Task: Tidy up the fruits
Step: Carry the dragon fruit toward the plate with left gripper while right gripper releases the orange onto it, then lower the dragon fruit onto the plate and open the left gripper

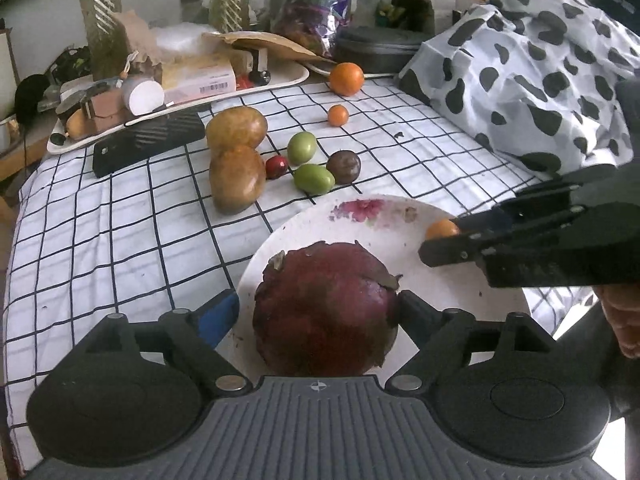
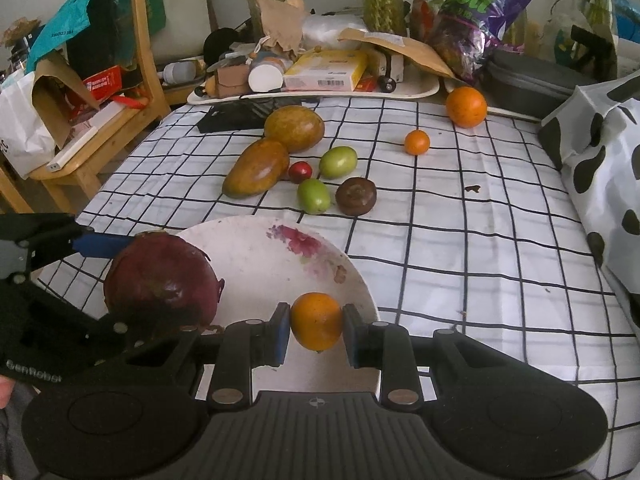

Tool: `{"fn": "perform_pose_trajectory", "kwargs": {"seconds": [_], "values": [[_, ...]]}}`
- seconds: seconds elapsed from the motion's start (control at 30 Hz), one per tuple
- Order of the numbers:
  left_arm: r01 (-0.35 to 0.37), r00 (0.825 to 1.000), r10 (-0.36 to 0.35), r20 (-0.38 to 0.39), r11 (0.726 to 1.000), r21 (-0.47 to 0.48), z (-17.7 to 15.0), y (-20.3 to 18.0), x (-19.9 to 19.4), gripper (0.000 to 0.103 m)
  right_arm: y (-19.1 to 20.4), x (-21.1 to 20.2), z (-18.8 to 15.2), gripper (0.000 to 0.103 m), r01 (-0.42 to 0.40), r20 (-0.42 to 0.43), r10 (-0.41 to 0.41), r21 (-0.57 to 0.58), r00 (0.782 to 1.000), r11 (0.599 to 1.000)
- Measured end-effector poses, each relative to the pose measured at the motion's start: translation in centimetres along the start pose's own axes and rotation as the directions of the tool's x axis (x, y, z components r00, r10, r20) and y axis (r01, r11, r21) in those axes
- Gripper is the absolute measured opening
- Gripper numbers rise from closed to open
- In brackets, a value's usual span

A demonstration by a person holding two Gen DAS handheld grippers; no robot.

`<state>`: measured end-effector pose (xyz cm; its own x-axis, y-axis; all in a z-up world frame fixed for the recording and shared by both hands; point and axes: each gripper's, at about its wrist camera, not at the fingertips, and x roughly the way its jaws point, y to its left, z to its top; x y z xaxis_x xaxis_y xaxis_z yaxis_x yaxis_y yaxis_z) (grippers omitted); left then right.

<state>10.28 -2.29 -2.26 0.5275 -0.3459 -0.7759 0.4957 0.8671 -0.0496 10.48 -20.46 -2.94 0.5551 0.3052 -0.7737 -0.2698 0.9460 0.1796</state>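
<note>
A white flowered plate (image 1: 384, 220) (image 2: 256, 252) lies at the near edge of the checked cloth. My left gripper (image 1: 320, 312) is shut on a big dark red dragon fruit (image 1: 326, 308) (image 2: 160, 280) over the plate. My right gripper (image 2: 316, 326) is shut on a small orange (image 2: 316, 320) (image 1: 440, 229) over the plate's right rim. Further back on the cloth lie two mangoes (image 1: 236, 152), two green fruits (image 1: 308, 164), a small red fruit (image 1: 277, 166), a dark purple fruit (image 1: 344, 166), a small orange (image 1: 338, 115) and a large orange (image 1: 346, 78).
A cluttered white tray (image 1: 280, 80) with boxes stands at the back, a black device (image 1: 148, 140) in front of it. A cow-print cloth (image 1: 540, 72) heaps at the right. A wooden chair (image 2: 120, 112) with bags stands left of the table.
</note>
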Motion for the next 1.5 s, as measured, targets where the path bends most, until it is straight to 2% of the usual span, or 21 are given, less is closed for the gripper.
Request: {"fn": "perform_pose_trajectory", "kwargs": {"seconds": [0.27, 0.3, 0.33, 0.37, 0.53, 0.6, 0.73, 0.9, 1.07, 1.3, 1.5], "values": [[0.001, 1.000, -0.001, 0.028, 1.000, 0.014, -0.7, -0.7, -1.4, 0.085, -0.1, 0.5, 0.6, 0.030, -0.032, 0.013, 0.031, 0.057, 0.999, 0.998], [0.003, 0.999, -0.004, 0.033, 1.000, 0.014, -0.8, -0.7, -1.6, 0.085, -0.1, 0.5, 0.6, 0.036, -0.039, 0.020, 0.037, 0.065, 0.999, 0.997], [0.005, 0.999, -0.006, 0.041, 1.000, 0.016, -0.9, -0.8, -1.8, 0.085, -0.2, 0.4, 0.7, 0.054, -0.043, 0.027, 0.041, 0.076, 0.999, 0.996], [0.007, 0.999, -0.008, 0.047, 1.000, 0.018, -1.0, -0.8, -1.9, 0.085, -0.2, 0.1, 0.7, 0.065, -0.046, 0.043, 0.043, 0.084, 0.998, 0.995], [0.037, 0.995, -0.039, 0.087, 0.999, 0.025, -1.7, -0.9, -2.6, 0.085, -0.2, -1.0, 0.8, 0.079, -0.026, 0.083, 0.020, 0.082, 0.996, 0.996], [0.028, 0.993, -0.031, 0.115, 0.999, 0.024, -1.9, -0.9, -3.0, 0.085, -0.2, -1.5, 0.7, 0.083, -0.003, 0.087, -0.004, 0.079, 0.996, 0.997], [0.027, 0.985, -0.027, 0.172, 1.000, 0.006, -2.1, -0.6, -3.7, 0.085, 0.2, -2.3, 0.5, 0.099, 0.024, 0.093, -0.029, 0.059, 0.995, 0.998], [0.030, 0.979, -0.024, 0.204, 0.999, -0.030, -1.9, 0.0, -4.1, 0.085, 0.9, -1.9, 0.7, 0.103, 0.083, 0.057, -0.085, 0.038, 0.995, 0.996], [0.012, 0.978, 0.003, 0.208, 0.998, -0.068, -1.8, 0.6, -4.2, 0.085, 1.0, -1.7, 0.8, 0.103, 0.107, 0.056, -0.108, 0.013, 0.993, 0.994], [-0.031, 0.972, 0.056, 0.227, 0.993, -0.113, -1.4, 0.6, -4.8, 0.085, 0.4, -2.2, 0.5, 0.103, 0.191, 0.055, -0.193, 0.047, 0.980, 0.980], [-0.037, 0.972, 0.065, 0.226, 0.992, -0.123, -1.4, 0.5, -5.2, 0.085, 0.2, -3.0, -1.1, 0.103, 0.220, 0.039, -0.223, 0.064, 0.974, 0.973]]}}
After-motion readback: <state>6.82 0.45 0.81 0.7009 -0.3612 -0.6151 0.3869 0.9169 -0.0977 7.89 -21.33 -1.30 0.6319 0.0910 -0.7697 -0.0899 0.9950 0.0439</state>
